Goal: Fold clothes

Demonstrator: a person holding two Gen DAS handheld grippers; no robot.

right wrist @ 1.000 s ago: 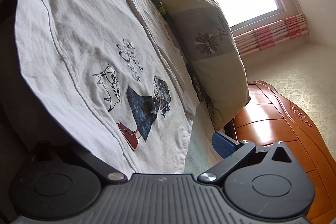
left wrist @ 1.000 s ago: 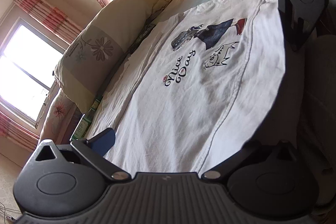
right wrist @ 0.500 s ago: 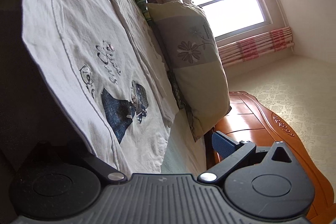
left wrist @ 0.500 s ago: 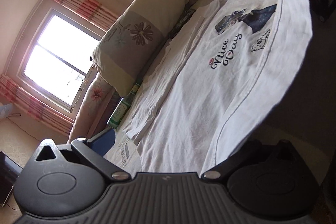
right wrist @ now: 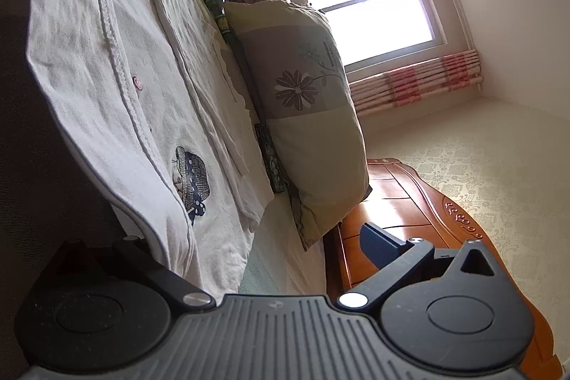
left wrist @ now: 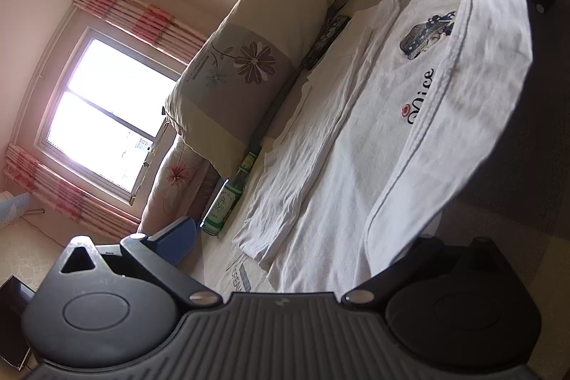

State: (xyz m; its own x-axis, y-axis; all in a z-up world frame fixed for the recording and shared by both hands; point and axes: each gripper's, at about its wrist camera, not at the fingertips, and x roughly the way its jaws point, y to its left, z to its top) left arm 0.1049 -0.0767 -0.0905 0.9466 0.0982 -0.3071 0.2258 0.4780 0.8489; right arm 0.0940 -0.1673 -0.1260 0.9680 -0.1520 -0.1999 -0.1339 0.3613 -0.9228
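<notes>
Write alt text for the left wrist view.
A white printed T-shirt lies on a bed, its near edge lifted and folding over the print. Beside it lie a floral pillow and a green bottle, under a bright window.

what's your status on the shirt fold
Left gripper, right gripper open. T-shirt edge lifted, draped over a finger of each. Green bottle lies just past its far side.

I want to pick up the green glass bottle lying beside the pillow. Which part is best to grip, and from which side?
Grip the green bottle around its wide labelled body, coming from above. It lies on its side between the pillow and the folded white cloth, its narrow neck pointing under the pillow, so both flanks look crowded. Only the top and the base end seem free.
</notes>
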